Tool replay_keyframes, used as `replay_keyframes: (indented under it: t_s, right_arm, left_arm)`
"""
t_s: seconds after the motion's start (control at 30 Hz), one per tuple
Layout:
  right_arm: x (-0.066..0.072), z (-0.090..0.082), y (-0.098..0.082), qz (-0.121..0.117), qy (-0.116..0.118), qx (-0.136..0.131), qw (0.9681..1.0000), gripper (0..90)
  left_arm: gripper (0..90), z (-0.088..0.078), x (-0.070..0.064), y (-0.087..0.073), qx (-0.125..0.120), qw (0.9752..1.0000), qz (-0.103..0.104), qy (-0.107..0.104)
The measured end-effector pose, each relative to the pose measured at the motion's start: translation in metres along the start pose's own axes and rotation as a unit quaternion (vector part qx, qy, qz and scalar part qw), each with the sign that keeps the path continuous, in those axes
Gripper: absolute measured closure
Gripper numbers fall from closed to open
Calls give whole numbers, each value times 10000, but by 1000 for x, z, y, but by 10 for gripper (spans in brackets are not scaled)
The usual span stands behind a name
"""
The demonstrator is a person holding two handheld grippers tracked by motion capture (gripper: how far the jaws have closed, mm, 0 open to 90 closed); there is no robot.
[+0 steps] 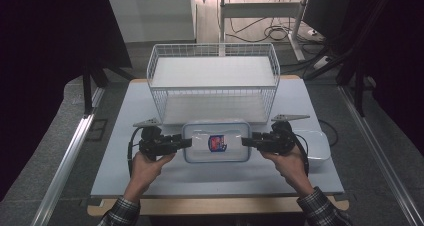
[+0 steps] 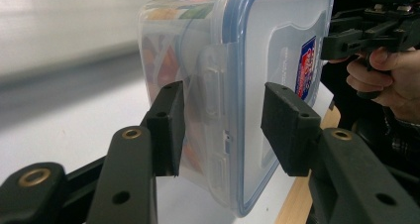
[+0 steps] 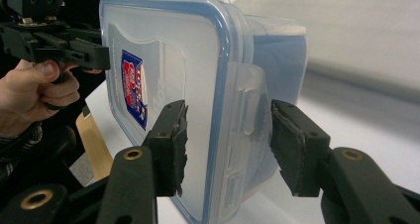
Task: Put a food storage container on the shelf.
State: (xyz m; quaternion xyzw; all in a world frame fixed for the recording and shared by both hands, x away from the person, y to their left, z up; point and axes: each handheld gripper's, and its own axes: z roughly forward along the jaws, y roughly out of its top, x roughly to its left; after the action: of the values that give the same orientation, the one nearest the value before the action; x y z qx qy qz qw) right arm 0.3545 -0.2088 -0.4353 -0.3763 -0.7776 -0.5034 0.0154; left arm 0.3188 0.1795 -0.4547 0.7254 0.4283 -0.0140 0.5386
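Both grippers' fingers (image 2: 171, 127) pinch the lidded box (image 1: 216, 142) by its ends, long axis left-right.

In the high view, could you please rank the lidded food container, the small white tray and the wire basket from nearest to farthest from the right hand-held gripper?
1. Lidded food container: the right hand-held gripper grips its right end.
2. Small white tray: just to the gripper's right, at the table's right edge.
3. Wire basket: behind the container, at the back of the table.

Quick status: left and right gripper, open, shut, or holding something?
Left gripper: shut on the clear plastic food box with a blue-rimmed lid, at its end clip.
Right gripper: shut on the opposite end clip.
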Motion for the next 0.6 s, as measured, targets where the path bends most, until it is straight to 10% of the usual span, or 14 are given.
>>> replay_keyframes:
  t_s: [0.6]
  right_arm:
    - [9, -9, 52, -227, 10, -253, 9994, 506]
  left_arm:
    - [525, -19, -6, 51, -216, 9995, 210, 61]
